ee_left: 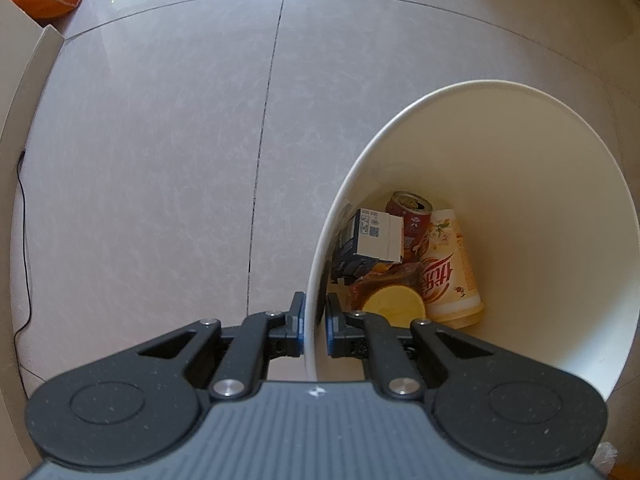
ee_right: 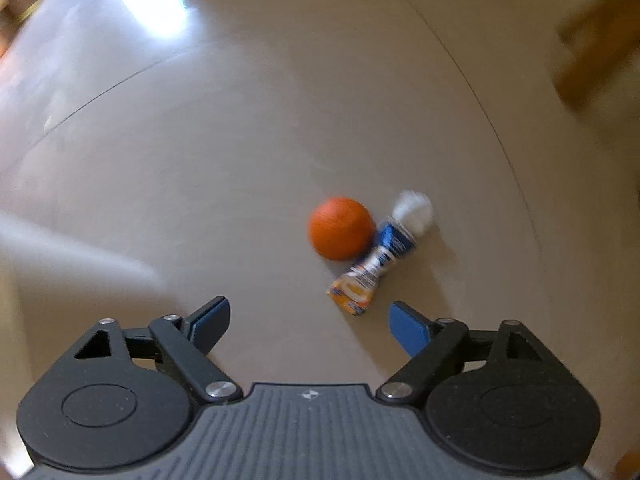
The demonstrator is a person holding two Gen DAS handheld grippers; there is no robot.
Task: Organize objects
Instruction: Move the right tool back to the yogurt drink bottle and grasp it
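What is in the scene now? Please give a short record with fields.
container: white bin, rim clamped by left gripper
inside bin: red can, blue and white box, milk tea cup, yellow lid
on floor: orange ball, crushed blue and orange carton, touching the ball
right gripper: open, above the floor, near the carton, holding nothing

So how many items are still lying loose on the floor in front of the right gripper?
2, touching each other: an orange ball and, just right of it, a crushed blue and orange carton with something white at its far end. More may lie outside this view.
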